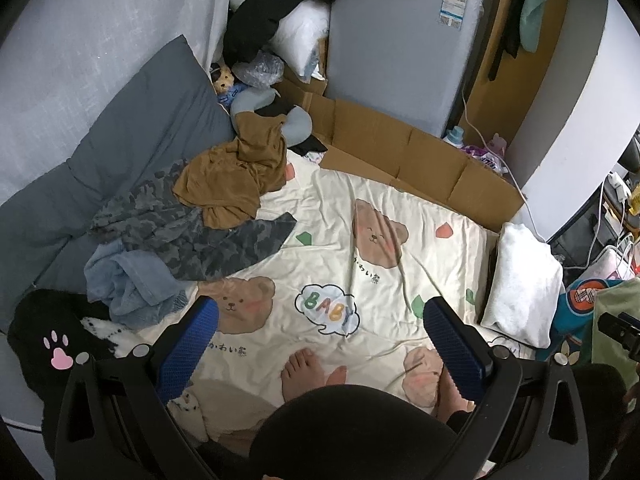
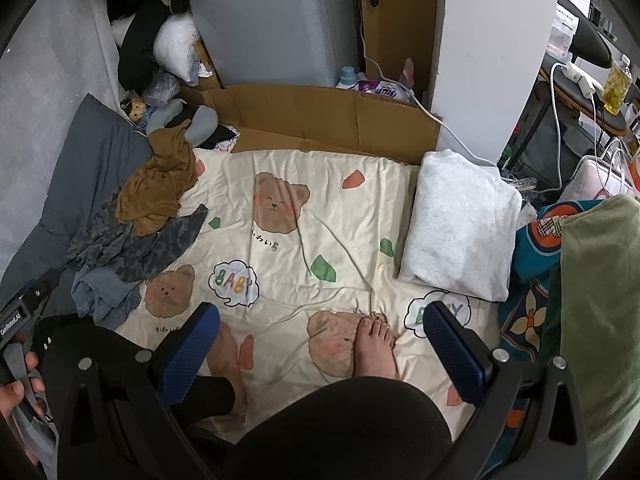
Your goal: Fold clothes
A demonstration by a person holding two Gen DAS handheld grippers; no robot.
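Both the left gripper [image 1: 320, 332] and right gripper [image 2: 322, 336] hang spread wide, holding nothing. A folded white garment [image 2: 460, 220] lies ahead-right; crumpled clothes [image 1: 192, 216] lie ahead-left — apparently between garments. Any pickup calls for reaching ahead-left, jaws closing on one fabric edge.

Wall: grey wall [image 1: 80, 40] on the left
Floor: cream bear blanket [image 2: 320, 184], brown cardboard [image 2: 320, 116] behind
Back: grey machine [image 1: 400, 40], maybe a washer
Right: white pillar [image 2: 492, 60]

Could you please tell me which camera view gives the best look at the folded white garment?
The right wrist view: the folded white garment lies there whole and large, right of the bear blanket. The left wrist view shows it smaller, squeezed towards the right edge, though still unhidden.
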